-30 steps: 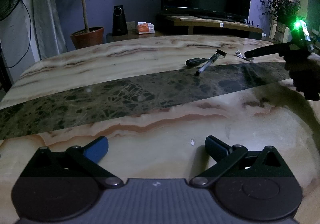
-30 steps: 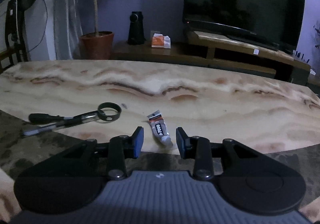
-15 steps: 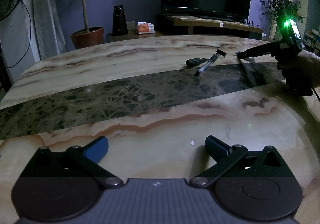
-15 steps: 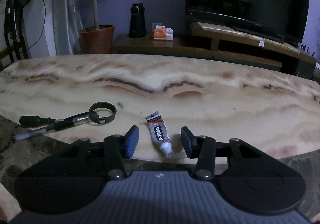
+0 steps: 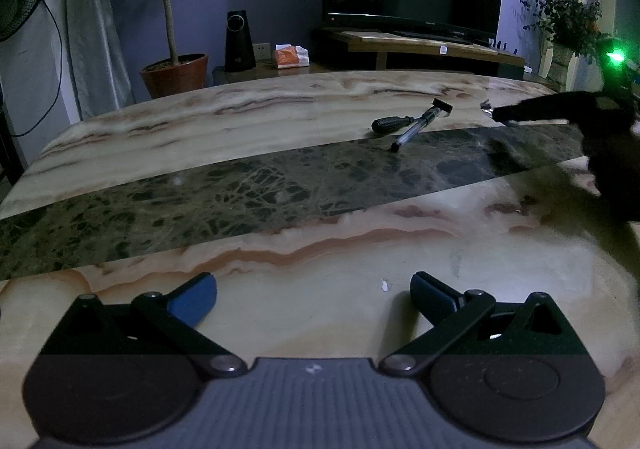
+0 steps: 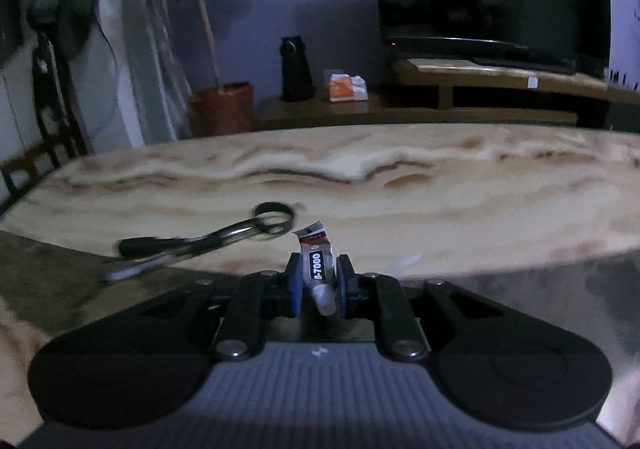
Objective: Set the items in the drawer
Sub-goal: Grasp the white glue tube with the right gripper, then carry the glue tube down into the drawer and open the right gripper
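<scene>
Now the glue tube (image 6: pixel 318 269) is clamped between the just-closed pads of the right hand-held gripper (image 6: pixel 319 281) beside the screwdriver (image 6: pixel 160 247), on the bench (image 6: pixel 400 209); lifting toward an unseen drawer is called for next.

You can read "-7000" in white on the black label of the small squeezed glue tube (image 6: pixel 317 272), its first character hidden, nothing else around that tube legible

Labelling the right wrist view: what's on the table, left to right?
Screwdriver → black ring → glue tube, clamped in the right gripper, whose jaws have just been closing. A pen overlaps the screwdriver, so it's skipped.
</scene>
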{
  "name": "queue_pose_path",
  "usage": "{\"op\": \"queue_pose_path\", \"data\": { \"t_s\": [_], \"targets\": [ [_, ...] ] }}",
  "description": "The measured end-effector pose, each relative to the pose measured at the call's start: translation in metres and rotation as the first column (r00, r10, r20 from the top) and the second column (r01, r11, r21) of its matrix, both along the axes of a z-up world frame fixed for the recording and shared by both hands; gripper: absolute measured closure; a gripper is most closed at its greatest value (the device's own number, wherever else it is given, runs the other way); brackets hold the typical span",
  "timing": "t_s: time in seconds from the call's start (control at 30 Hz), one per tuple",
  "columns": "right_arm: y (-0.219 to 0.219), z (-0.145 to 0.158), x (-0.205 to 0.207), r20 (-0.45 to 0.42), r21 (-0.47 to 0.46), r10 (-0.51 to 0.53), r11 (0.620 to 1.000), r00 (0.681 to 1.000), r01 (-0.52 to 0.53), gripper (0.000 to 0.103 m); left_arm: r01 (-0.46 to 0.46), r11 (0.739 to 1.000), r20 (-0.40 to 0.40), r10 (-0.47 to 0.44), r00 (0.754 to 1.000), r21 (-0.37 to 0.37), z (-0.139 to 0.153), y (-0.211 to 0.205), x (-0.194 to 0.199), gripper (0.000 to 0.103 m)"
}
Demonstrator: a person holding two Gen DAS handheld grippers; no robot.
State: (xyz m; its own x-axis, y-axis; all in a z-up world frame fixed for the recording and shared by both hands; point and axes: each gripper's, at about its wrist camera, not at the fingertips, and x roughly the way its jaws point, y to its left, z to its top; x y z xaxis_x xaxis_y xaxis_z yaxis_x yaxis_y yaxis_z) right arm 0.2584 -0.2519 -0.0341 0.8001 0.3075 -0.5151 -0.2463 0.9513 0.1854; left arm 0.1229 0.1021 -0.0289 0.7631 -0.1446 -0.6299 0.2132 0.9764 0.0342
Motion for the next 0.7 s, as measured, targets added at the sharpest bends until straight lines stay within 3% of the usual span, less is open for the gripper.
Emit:
{"op": "queue_pose_path", "data": {
  "t_s": [0.2, 0.43, 0.7],
  "targets": [
    [-0.012, 0.010, -0.062, -0.029, 0.188, 0.048, 0.981, 0.998, -0.042, 0.084, 0.000, 1.000, 0.000, 0.000, 1.000, 0.000, 0.000, 0.000, 0.000, 0.000],
    [-0.034, 0.022, -0.139, -0.082, 0.427, 0.091, 0.903, 0.992, -0.048, 0.084, 0.000, 1.000, 0.000, 0.000, 1.000, 0.000, 0.000, 0.000, 0.000, 0.000],
    [-0.052, 0.023, -0.253, -0.073, 0.460, 0.106, 0.886, 0.992, -0.061, 0.084, 0.000, 1.000, 0.000, 0.000, 1.000, 0.000, 0.000, 0.000, 0.000, 0.000]
  ]
}}
